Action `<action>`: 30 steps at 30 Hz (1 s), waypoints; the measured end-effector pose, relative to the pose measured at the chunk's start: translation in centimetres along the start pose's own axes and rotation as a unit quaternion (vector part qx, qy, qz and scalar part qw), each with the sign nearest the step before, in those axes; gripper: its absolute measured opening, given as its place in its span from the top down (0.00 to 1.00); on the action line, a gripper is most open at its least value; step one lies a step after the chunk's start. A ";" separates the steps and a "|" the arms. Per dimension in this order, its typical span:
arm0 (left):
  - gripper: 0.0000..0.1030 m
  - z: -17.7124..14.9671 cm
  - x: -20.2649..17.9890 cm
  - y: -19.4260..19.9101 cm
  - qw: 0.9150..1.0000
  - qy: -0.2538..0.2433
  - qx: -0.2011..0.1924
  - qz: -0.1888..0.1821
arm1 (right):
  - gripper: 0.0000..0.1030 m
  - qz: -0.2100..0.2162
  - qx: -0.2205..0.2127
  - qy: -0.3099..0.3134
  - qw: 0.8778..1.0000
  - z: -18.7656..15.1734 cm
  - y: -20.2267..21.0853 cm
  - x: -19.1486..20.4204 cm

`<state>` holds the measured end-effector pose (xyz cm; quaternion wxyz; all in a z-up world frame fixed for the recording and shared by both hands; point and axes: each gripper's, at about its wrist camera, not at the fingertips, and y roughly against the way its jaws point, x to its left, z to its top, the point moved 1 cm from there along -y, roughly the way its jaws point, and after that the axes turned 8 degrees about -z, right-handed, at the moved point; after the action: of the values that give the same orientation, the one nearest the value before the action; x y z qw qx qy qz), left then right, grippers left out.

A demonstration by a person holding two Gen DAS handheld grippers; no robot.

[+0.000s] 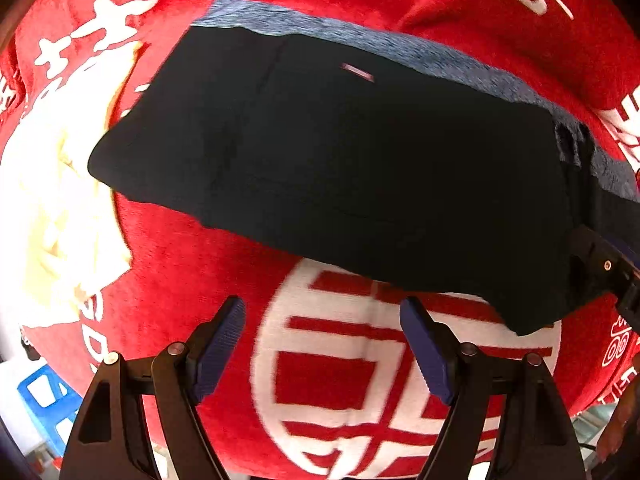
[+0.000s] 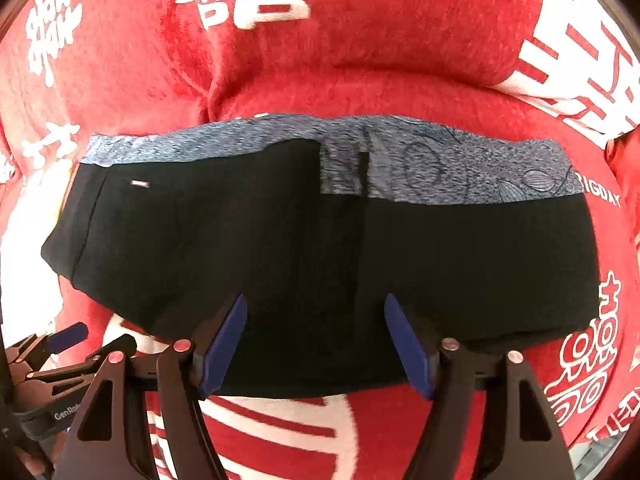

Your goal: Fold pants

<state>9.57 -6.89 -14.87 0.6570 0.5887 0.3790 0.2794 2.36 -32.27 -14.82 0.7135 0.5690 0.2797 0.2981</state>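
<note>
The black pants [image 1: 340, 160] with a grey-blue patterned waistband [image 1: 400, 48] lie folded in a compact block on the red blanket. In the right wrist view the pants [image 2: 280, 248] fill the middle, waistband [image 2: 440, 164] at the far side. My left gripper [image 1: 322, 320] is open and empty, just short of the pants' near edge. My right gripper [image 2: 314, 308] is open over the near edge of the pants, holding nothing. The left gripper shows in the right wrist view [image 2: 76, 340] at the lower left; the right gripper's body shows at the right edge of the left wrist view [image 1: 604, 268].
A red blanket with white characters [image 1: 180, 260] [image 2: 360, 60] covers the surface. A cream-white cloth [image 1: 52, 200] lies left of the pants. A blue plastic crate [image 1: 44, 400] sits below at the lower left.
</note>
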 end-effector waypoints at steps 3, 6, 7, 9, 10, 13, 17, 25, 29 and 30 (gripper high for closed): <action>0.22 0.2 2.5 0.6 1.000 0.013 0.000 -0.011 | 0.27 -0.001 -0.001 0.010 1.000 0.0 0.5 1.6; 0.22 0.2 4.6 0.7 1.000 0.023 -0.003 -0.020 | 0.27 0.016 0.009 0.022 1.000 -0.1 0.7 3.2; 0.22 0.3 5.0 0.7 0.999 0.025 -0.005 -0.023 | 0.27 0.020 0.010 0.031 0.999 -0.1 0.8 3.8; 0.22 0.5 6.1 1.2 0.999 0.035 -0.015 -0.037 | 0.27 0.025 0.000 0.051 0.998 -0.2 1.3 5.0; 0.22 0.5 6.8 1.5 0.998 0.039 -0.020 -0.045 | 0.27 0.023 -0.004 0.059 0.998 -0.2 1.4 5.4; 0.22 0.9 8.1 1.7 0.997 0.046 -0.027 -0.056 | 0.27 0.025 0.021 0.057 0.998 -0.4 -0.2 5.4; 0.22 1.4 10.1 1.7 0.996 0.056 -0.029 -0.065 | 0.27 0.005 0.042 0.059 0.997 -1.3 -2.1 5.3; 0.22 1.3 12.0 2.4 0.982 0.089 -0.067 -0.151 | 0.23 0.004 0.043 0.074 0.996 -1.4 -2.0 5.7; 0.22 0.8 12.9 2.6 0.968 0.112 -0.082 -0.207 | 0.21 0.002 0.042 0.074 0.996 -1.7 -2.1 6.0; 0.22 0.8 13.6 2.4 0.964 0.122 -0.085 -0.218 | 0.21 0.001 0.041 0.075 0.996 -1.8 -2.1 6.0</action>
<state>18.03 4.07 -14.74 0.6982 0.3953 0.5508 0.2301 5.26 -27.00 -17.61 0.6663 0.5742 0.3435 0.3292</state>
